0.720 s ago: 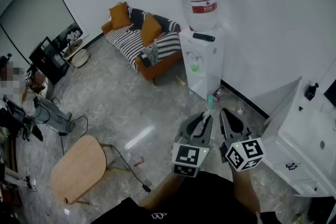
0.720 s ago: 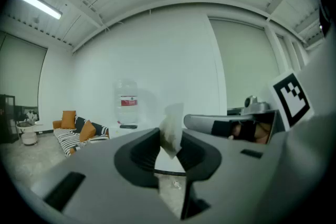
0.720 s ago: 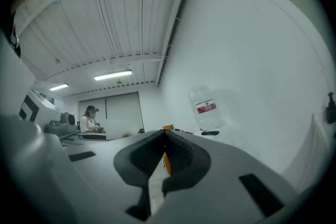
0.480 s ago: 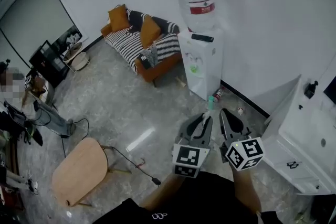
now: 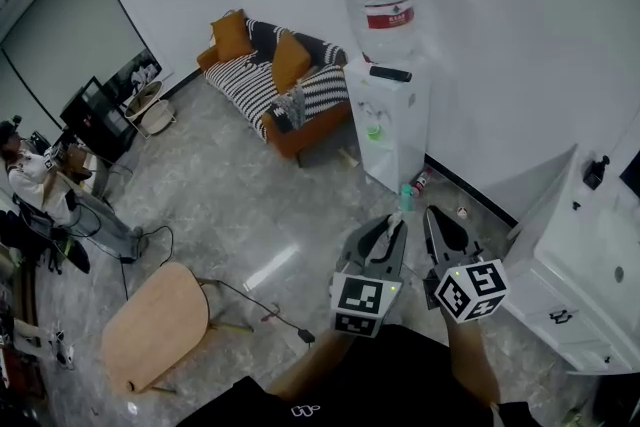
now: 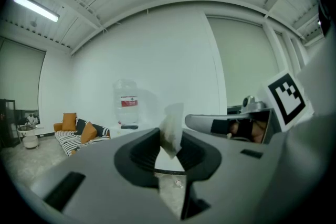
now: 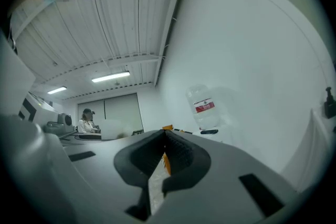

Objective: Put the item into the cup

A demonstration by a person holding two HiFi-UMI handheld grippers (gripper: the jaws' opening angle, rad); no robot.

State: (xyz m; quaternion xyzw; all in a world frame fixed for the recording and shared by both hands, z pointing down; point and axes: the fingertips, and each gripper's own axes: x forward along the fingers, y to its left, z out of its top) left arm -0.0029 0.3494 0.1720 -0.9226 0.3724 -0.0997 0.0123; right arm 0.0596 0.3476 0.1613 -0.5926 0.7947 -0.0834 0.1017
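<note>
Left gripper [image 6: 169, 148]: fingers pinch a small white paper packet [image 6: 171, 131], top poking above them
Right gripper [image 7: 165, 153]: fingers pressed together
Packet: held in the air, facing a white water dispenser with a clear bottle [image 5: 385, 120]

Grey marbled floor [image 5: 225, 190], glossy, with furniture round its edges.
A striped sofa [image 5: 275, 85] with orange cushions stands against the far wall, and a white water dispenser [image 5: 388, 130] stands just beside it with a small bottle [image 5: 406, 196] at its foot. A white cabinet [image 5: 575, 280] stands at the right. At the left are a black stand [image 5: 95, 115] and a person [image 5: 45, 190]. Nearer, there is a wooden-topped stool [image 5: 155, 325], and a black cable [image 5: 255, 307] trails past its legs.
</note>
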